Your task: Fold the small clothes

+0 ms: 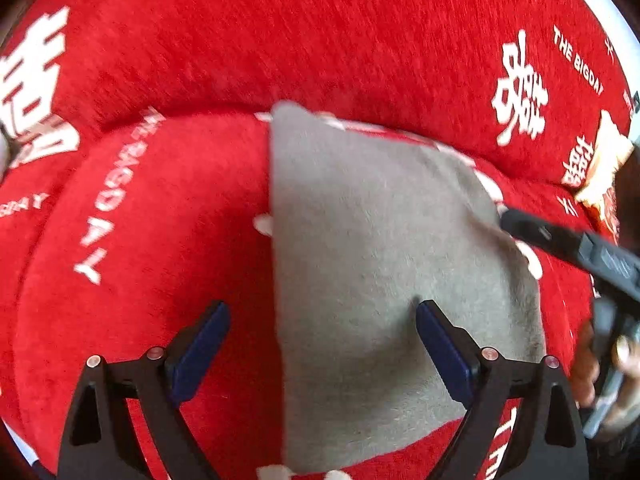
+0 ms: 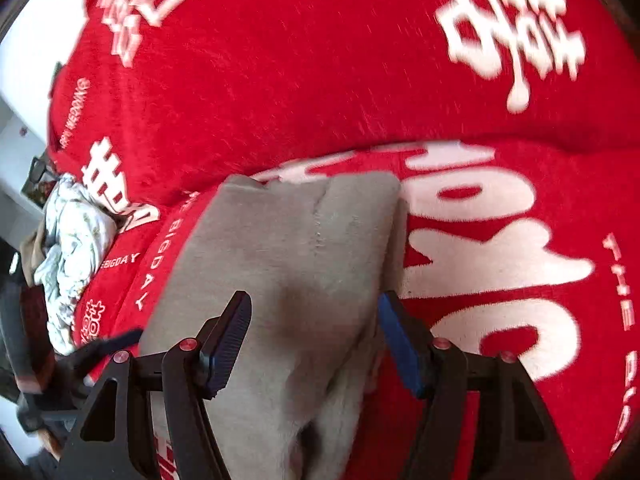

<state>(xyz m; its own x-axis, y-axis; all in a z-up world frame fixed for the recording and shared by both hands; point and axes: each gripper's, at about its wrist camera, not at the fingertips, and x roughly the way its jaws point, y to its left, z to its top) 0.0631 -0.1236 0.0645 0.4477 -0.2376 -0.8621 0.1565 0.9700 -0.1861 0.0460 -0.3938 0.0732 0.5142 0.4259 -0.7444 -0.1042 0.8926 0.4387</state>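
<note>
A small grey garment [image 1: 380,248] lies folded flat on a red seat cushion [image 1: 160,240]; it also shows in the right wrist view [image 2: 288,248]. My left gripper [image 1: 322,316] is open above the garment's left edge, one finger over the red cushion, the other over the grey cloth. My right gripper [image 2: 314,312] is open over the near part of the garment, with cloth between its fingers; it also shows at the right in the left wrist view [image 1: 560,240].
The red sofa backrest [image 1: 320,40] with white lettering rises behind the seat. A crumpled pale garment [image 2: 72,240] lies at the left of the sofa. A yellow-and-red packet [image 1: 604,168] sits at the right.
</note>
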